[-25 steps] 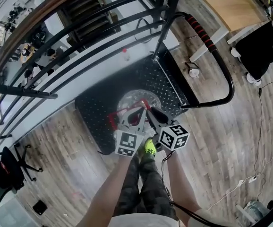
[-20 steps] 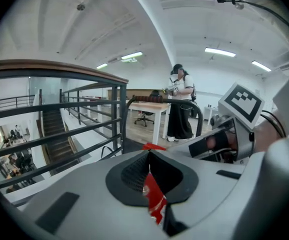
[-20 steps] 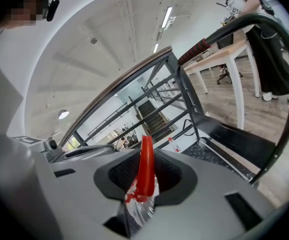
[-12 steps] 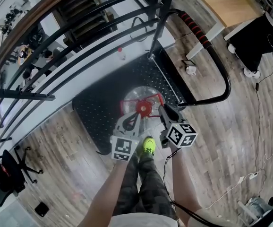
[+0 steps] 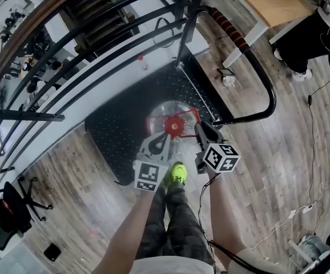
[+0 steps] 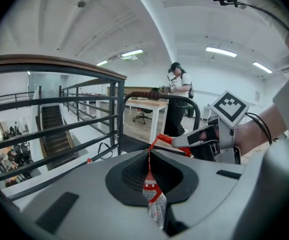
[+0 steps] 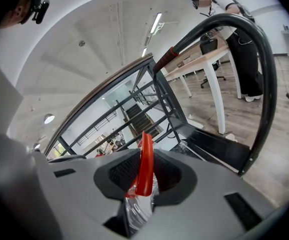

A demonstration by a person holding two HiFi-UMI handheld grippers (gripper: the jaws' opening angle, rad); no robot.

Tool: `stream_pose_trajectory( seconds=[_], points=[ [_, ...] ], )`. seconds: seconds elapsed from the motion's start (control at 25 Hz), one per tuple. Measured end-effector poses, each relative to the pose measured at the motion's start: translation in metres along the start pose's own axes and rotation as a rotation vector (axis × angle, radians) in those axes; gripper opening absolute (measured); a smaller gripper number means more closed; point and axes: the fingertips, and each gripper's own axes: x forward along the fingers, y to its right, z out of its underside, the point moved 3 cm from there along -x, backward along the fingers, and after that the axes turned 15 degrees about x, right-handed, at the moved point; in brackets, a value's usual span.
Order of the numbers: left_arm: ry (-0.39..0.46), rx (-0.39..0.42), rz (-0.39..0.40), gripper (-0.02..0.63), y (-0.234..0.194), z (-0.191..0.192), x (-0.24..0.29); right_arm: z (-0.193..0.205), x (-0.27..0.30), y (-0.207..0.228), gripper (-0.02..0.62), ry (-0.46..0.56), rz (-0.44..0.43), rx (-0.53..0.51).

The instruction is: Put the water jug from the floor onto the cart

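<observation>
The left gripper (image 5: 163,140) is clenched fully shut on a thin edge of the red carry handle (image 6: 150,165) of the water jug (image 5: 165,111). The right gripper (image 7: 143,178) grasps the broad red band of the same handle. The jug is positioned upright over the black checker-plate deck of the cart (image 5: 119,131), directly ahead of both grippers; contact with the deck cannot be confirmed.

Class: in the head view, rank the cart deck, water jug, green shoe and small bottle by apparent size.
1. cart deck
2. jug
3. shoe
4. bottle
The jug's top is nearer the camera, which flatters it, but no two look alike.
</observation>
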Motion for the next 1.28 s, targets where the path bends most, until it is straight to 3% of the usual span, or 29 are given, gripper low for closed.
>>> stream_pose_trajectory(
  seconds=[0.24,0.4,0.72,0.92,1.28],
  points=[
    [0.001,0.021,0.014,0.012,0.006,-0.002,0.000,-0.001,0.001,0.004,0.080,-0.020,0.035,-0.082],
    [0.014,0.035,0.021,0.012,0.009,-0.008,-0.001,0.000,0.001,0.000,0.084,-0.026,0.029,-0.083],
    [0.023,0.030,0.019,0.012,0.006,-0.014,-0.007,-0.008,-0.010,-0.005,0.209,0.021,0.030,-0.090],
    [0.028,0.038,0.027,0.012,0.008,-0.020,-0.015,-0.014,-0.026,-0.011,0.218,0.032,0.051,-0.143],
    [0.097,0.046,0.118,0.012,0.022,-0.084,-0.060,-0.025,-0.080,-0.071,0.216,0.002,0.063,-0.247]
  ],
)
